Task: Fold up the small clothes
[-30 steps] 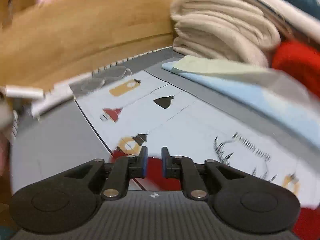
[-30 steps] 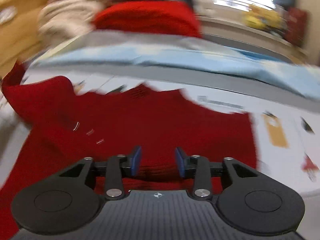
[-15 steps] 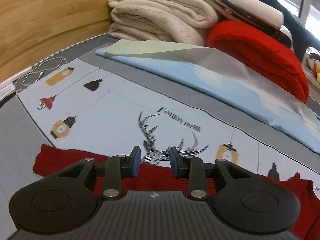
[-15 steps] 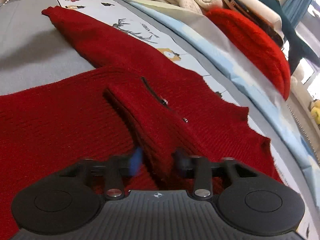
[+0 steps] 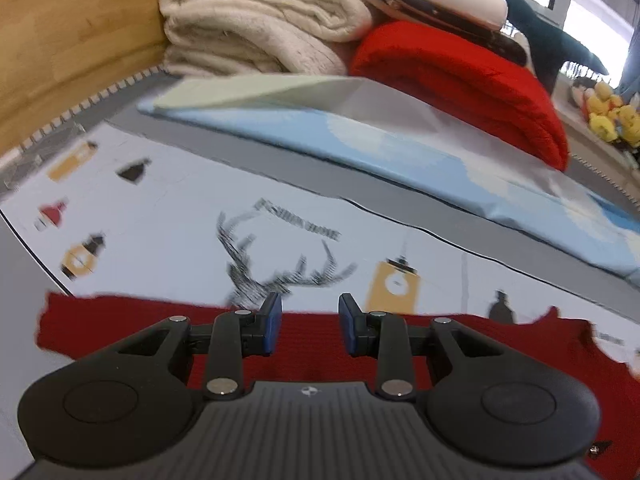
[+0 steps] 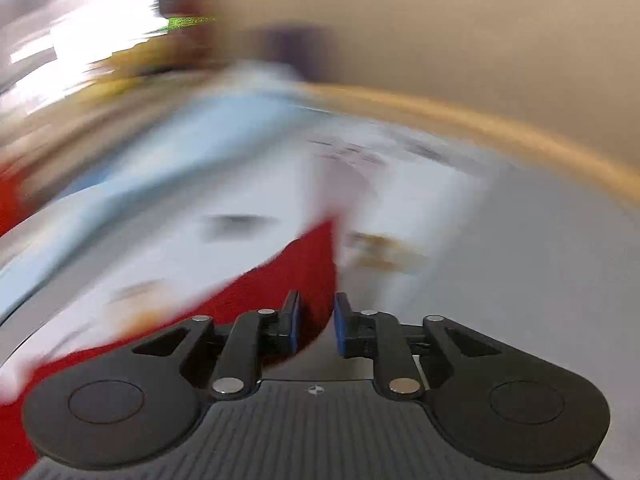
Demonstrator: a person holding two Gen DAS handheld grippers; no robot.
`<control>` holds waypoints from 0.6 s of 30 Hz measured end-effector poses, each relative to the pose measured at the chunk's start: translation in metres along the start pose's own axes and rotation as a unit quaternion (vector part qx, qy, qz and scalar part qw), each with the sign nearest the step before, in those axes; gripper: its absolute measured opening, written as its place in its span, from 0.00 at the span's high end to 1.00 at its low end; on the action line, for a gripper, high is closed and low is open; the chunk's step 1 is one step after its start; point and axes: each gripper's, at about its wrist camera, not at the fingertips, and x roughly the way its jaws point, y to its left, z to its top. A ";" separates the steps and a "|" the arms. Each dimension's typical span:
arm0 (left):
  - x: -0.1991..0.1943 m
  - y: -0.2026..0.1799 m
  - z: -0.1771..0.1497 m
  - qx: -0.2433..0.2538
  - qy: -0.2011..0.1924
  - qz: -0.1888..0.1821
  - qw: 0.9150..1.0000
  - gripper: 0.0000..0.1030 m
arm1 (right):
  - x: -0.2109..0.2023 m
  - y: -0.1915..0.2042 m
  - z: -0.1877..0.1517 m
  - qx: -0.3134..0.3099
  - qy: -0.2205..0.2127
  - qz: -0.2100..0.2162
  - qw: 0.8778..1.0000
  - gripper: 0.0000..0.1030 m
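Note:
A dark red knitted sweater (image 5: pixel 104 320) lies flat on the printed bed cover (image 5: pixel 180 220), its far edge running across the left wrist view. My left gripper (image 5: pixel 308 322) hovers over that edge, open, with only the cloth below showing through the gap. The right wrist view is heavily blurred. There my right gripper (image 6: pixel 316 322) has a fold of the red sweater (image 6: pixel 280 276) between its blue pads. The jaws are opening slightly, and the cloth rises ahead of the pads and moves with them.
At the back are folded cream blankets (image 5: pixel 256 20), a bright red folded blanket (image 5: pixel 460 72) and a light blue pillow (image 5: pixel 400 160). A wooden headboard (image 5: pixel 60 40) closes the left side. Yellow toys (image 5: pixel 612 116) sit far right.
The left gripper slid right along the sweater's far edge and its jaws widened a little. The right gripper closed on a raised fold of the sweater and swung away fast with it.

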 end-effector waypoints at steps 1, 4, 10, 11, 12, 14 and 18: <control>0.001 0.001 -0.002 -0.007 0.011 -0.011 1.000 0.66 | 0.009 -0.020 0.001 0.028 0.008 -0.013 0.999 0.81; 0.007 0.002 -0.012 -0.026 0.049 -0.038 0.998 0.66 | 0.025 -0.055 -0.005 0.087 0.045 0.035 0.995 0.81; 0.034 -0.017 -0.056 -0.007 0.162 -0.115 0.980 0.61 | 0.038 -0.036 -0.023 0.122 0.129 0.144 0.974 0.69; 0.039 -0.023 -0.068 0.006 0.179 -0.127 0.976 0.61 | 0.037 -0.033 -0.027 0.112 0.134 0.140 0.975 0.67; 0.043 -0.029 -0.080 0.023 0.192 -0.132 0.972 0.61 | 0.035 -0.027 -0.031 0.094 0.140 0.135 0.976 0.67; 0.052 -0.042 -0.108 0.084 0.218 -0.138 0.962 0.61 | 0.032 -0.021 -0.038 0.065 0.153 0.146 0.975 0.67; 0.045 -0.057 -0.147 0.211 0.194 -0.135 0.949 0.61 | 0.020 0.007 -0.053 -0.011 0.188 0.190 0.964 0.67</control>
